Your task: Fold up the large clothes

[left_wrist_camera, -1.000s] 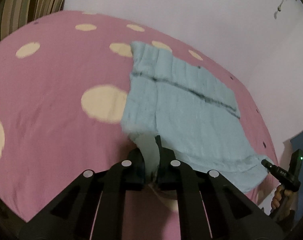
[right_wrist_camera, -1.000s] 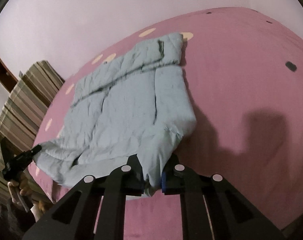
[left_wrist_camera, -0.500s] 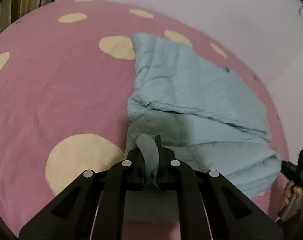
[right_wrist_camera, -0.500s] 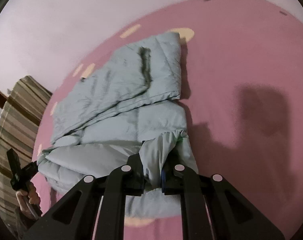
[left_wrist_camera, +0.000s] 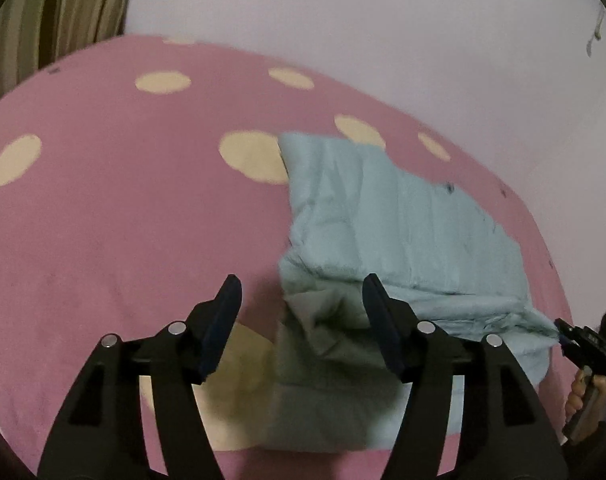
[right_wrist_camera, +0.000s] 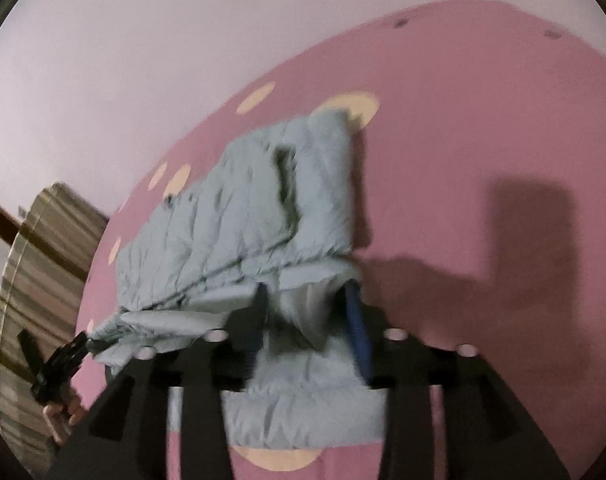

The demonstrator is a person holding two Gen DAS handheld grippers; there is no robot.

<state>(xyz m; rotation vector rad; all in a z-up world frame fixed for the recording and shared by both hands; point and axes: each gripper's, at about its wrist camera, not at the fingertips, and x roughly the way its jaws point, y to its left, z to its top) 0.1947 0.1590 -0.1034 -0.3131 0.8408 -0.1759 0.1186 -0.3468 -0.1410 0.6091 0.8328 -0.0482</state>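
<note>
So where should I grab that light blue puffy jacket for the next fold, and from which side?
Probably take the light blue jacket at its two near corners, coming from the near edge: the fold there lies thick, raised and reachable, and both hand-held grippers, just opened, already face it.

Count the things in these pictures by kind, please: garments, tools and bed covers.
Garments: 1, the light blue padded jacket, folded on the cover.
Tools: 2, the left tool and the right tool, both open over the jacket's near edge.
Bed covers: 1, the pink cover with cream dots.
Total: 4
</note>
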